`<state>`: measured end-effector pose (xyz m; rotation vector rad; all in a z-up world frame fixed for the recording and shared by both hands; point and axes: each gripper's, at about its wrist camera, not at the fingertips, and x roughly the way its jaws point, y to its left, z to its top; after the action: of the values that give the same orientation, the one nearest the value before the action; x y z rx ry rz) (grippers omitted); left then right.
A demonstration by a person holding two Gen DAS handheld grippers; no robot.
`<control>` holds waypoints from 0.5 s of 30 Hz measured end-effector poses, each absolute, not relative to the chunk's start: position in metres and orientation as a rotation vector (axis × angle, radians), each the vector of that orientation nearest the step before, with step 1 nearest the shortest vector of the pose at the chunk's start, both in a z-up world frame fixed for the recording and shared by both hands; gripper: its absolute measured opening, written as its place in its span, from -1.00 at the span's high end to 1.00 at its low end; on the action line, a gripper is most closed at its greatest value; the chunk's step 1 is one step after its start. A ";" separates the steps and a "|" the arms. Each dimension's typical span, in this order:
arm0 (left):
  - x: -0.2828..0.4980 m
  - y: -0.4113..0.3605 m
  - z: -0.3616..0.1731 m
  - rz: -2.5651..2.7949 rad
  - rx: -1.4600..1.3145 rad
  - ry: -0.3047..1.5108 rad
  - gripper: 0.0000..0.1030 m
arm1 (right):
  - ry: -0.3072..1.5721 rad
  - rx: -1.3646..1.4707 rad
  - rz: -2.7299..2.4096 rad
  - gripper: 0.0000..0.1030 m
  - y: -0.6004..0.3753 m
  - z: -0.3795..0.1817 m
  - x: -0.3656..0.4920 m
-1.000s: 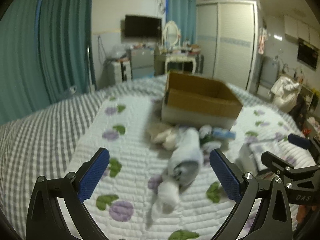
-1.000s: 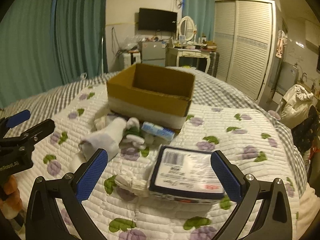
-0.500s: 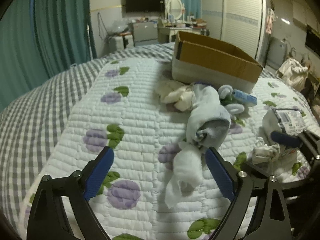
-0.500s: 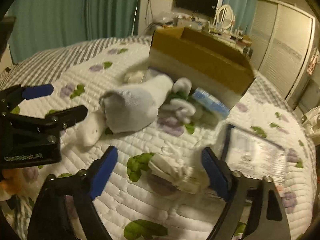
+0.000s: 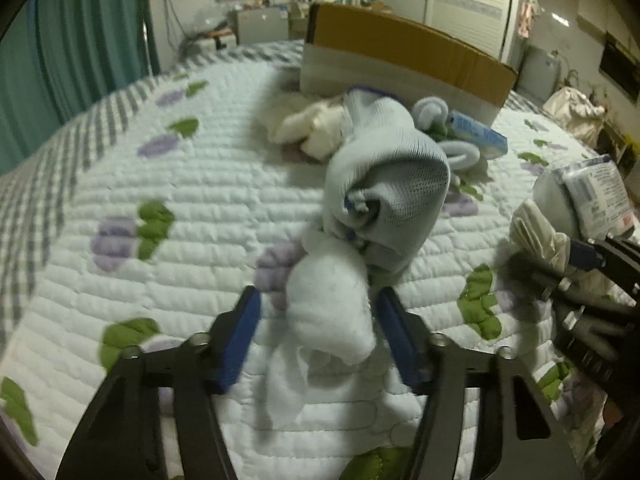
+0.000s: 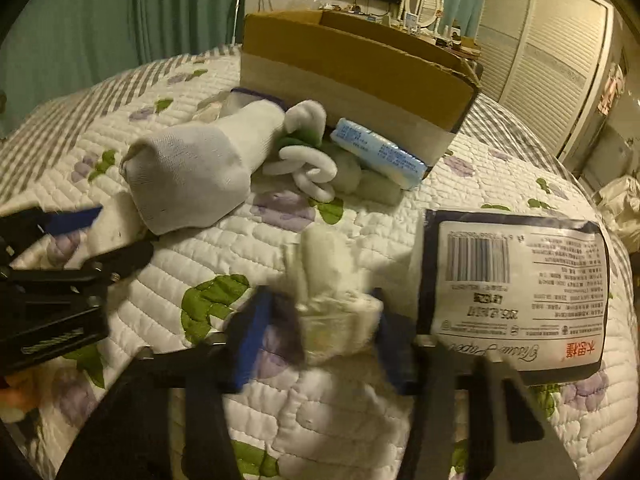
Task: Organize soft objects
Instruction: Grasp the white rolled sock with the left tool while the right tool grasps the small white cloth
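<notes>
My left gripper [image 5: 320, 336] is closing around a white sock [image 5: 332, 304] on the quilt; its blue pads sit on either side, close to the cloth. A pale blue-grey sock [image 5: 388, 184] lies just beyond it. My right gripper [image 6: 316, 332] is closing around a cream rolled cloth [image 6: 336, 300]; the frame is blurred and pad contact is unclear. The cloth also shows in the left wrist view [image 5: 536, 232]. An open cardboard box [image 6: 352, 64] stands behind the pile.
A tissue pack [image 6: 520, 292] lies right of the right gripper. A blue wipes packet [image 6: 380, 152], white plush pieces [image 6: 308, 160] and cream socks [image 5: 308, 128] lie by the box. The left gripper [image 6: 52, 264] is close on the left.
Both grippers moved down and forward onto the bed. The left jaws narrowed around the white sock, the right jaws around the cream cloth.
</notes>
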<state>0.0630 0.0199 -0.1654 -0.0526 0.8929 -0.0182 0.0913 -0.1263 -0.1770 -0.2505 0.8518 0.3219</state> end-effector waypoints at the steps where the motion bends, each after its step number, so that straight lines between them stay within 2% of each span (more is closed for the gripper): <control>1: 0.062 0.021 -0.165 -0.026 -0.063 0.890 0.10 | 0.855 -0.222 0.326 0.37 -0.131 -0.176 0.092; 3: 0.060 0.021 -0.162 -0.038 -0.069 0.878 0.30 | 0.856 -0.170 0.342 0.41 -0.138 -0.173 0.092; 4: 0.059 0.021 -0.160 -0.038 -0.071 0.875 0.33 | 0.855 -0.156 0.345 0.42 -0.141 -0.172 0.091; 15: 0.024 0.026 -0.124 -0.062 -0.143 0.817 0.38 | 0.761 -0.104 0.396 0.43 -0.148 -0.120 0.057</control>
<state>0.0238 0.0262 -0.1243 -0.1434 0.8174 -0.0618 0.0574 -0.1485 -0.1204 -0.1039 0.7613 0.3963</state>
